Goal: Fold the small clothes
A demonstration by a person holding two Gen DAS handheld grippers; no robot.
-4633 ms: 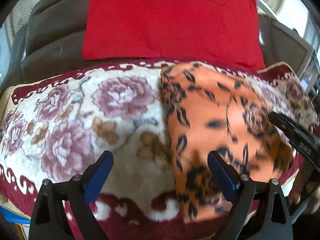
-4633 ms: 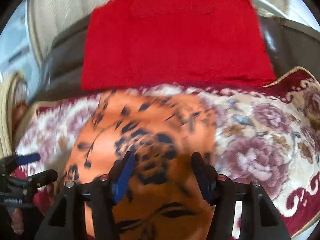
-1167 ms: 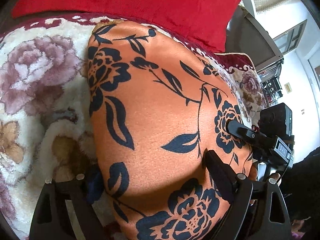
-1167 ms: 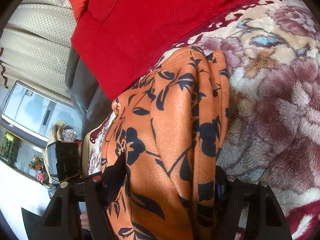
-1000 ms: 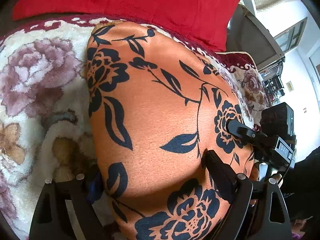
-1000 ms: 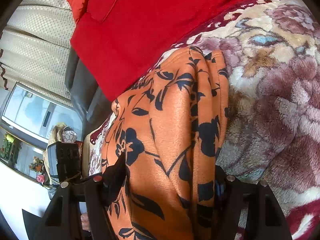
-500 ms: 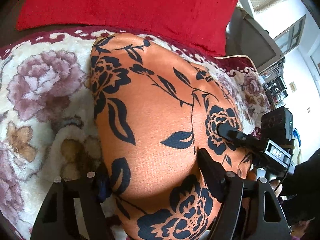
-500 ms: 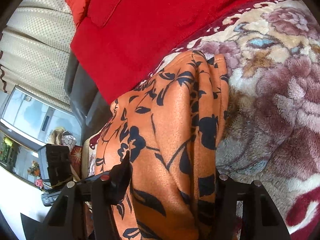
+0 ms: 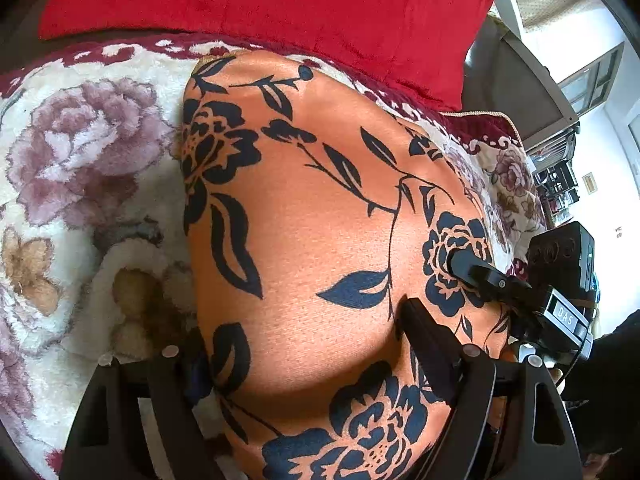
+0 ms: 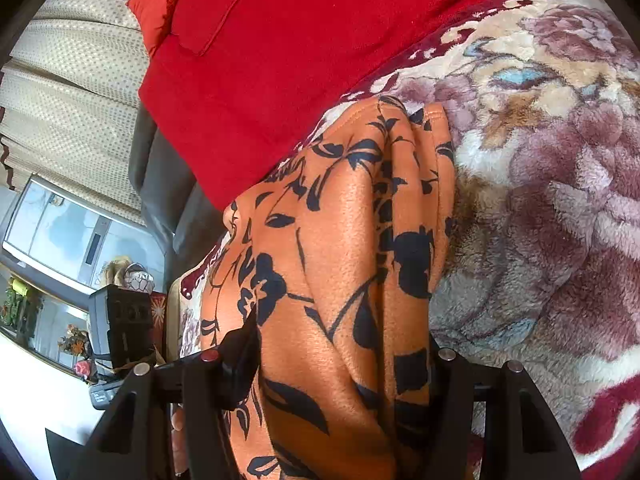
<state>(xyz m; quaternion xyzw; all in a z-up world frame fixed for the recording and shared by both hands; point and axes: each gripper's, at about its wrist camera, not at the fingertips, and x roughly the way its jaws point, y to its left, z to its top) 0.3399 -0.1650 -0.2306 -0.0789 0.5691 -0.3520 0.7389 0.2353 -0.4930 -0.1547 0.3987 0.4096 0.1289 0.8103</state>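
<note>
An orange garment point(image 9: 320, 220) with black flowers lies folded on a flowered plush blanket point(image 9: 80, 160). My left gripper point(image 9: 304, 328) holds its near edge. The right finger dents the cloth, the left one is partly under it, and the jaws are opening. Further right, a finger of my right gripper point(image 9: 472, 268) rests on the same cloth. In the right wrist view the garment point(image 10: 340, 260) is bunched into ridges between the fingers of my right gripper point(image 10: 340, 336), which squeeze it from both sides.
A red cushion point(image 9: 280, 8) leans on the dark sofa back just behind the garment, also in the right wrist view as the red cushion point(image 10: 300, 40). The blanket point(image 10: 560, 200) spreads to the right. The left gripper's camera body point(image 10: 120, 320) shows at the left.
Since several seconds ago both grippers have come down onto the garment's near edge and taken cloth between their fingers. In the last second both hands barely moved; the right fingers drew closer together.
</note>
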